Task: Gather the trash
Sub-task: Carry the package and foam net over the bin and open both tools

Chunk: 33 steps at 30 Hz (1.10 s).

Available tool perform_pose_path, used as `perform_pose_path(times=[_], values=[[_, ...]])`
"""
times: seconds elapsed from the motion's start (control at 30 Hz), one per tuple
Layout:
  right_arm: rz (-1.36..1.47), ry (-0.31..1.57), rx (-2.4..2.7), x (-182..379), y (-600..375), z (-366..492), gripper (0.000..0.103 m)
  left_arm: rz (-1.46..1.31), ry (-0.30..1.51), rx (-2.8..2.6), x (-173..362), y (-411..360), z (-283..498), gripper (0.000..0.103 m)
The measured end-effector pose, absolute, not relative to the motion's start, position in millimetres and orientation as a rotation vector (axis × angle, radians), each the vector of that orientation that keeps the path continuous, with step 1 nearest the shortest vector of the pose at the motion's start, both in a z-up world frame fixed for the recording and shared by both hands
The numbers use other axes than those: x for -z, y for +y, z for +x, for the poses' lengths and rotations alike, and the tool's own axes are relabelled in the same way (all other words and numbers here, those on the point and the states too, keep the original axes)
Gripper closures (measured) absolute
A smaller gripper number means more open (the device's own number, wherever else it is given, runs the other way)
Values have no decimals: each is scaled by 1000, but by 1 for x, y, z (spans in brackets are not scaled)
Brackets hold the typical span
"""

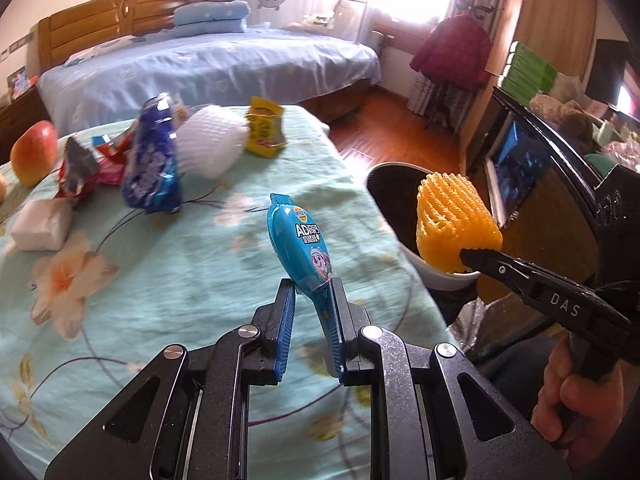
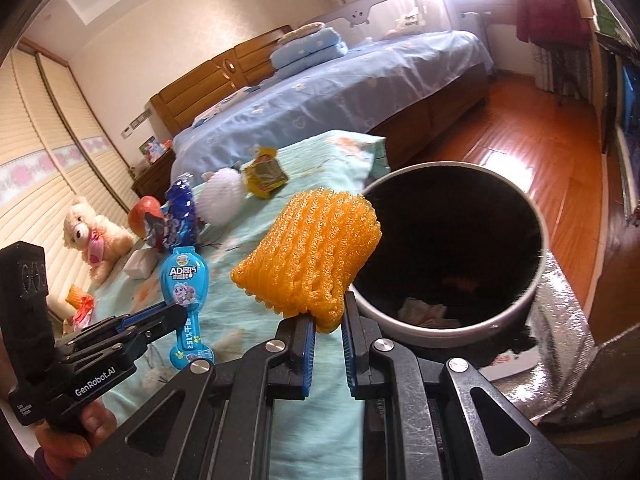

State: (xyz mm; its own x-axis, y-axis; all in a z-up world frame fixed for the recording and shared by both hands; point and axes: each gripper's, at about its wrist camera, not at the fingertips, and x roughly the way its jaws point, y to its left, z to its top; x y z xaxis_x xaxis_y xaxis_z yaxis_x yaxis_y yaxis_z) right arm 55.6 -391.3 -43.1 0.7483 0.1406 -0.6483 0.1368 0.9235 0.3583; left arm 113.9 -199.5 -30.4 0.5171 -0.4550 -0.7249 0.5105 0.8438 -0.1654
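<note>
Two tongs are in your hands, and each is clamped on a piece of trash. Your left tongs (image 1: 314, 300) pinch the lower stem of a turquoise lollipop-shaped wrapper (image 1: 298, 246), which stands tilted above the floral desk (image 1: 180, 280). Your right tongs (image 2: 327, 320) grip the bottom edge of an orange foam fruit net (image 2: 308, 252), held up just beside the rim of the round trash bin (image 2: 536, 280); crumpled paper lies inside the bin. The bin sits against the desk's edge. Farther from the bin, on the desk, lie a yellow snack packet (image 1: 264, 128), a white foam net (image 1: 212, 144), a blue wrapper (image 1: 152, 160), a red and silver wrapper (image 1: 78, 172), a white tissue pack (image 1: 40, 224) and an apple (image 1: 34, 152). Beyond the desk stands a blue-covered bed (image 1: 220, 64).
</note>
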Motion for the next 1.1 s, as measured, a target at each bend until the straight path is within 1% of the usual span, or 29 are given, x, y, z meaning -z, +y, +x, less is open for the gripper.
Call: perform_pose_path(times=[0.43,1.1], values=[[402,741,89,42,-427,52,91,114,854,661,28,-250,119,88],[395,777,157,47,-469,69,91,153,879,718,28,-298,140,88]])
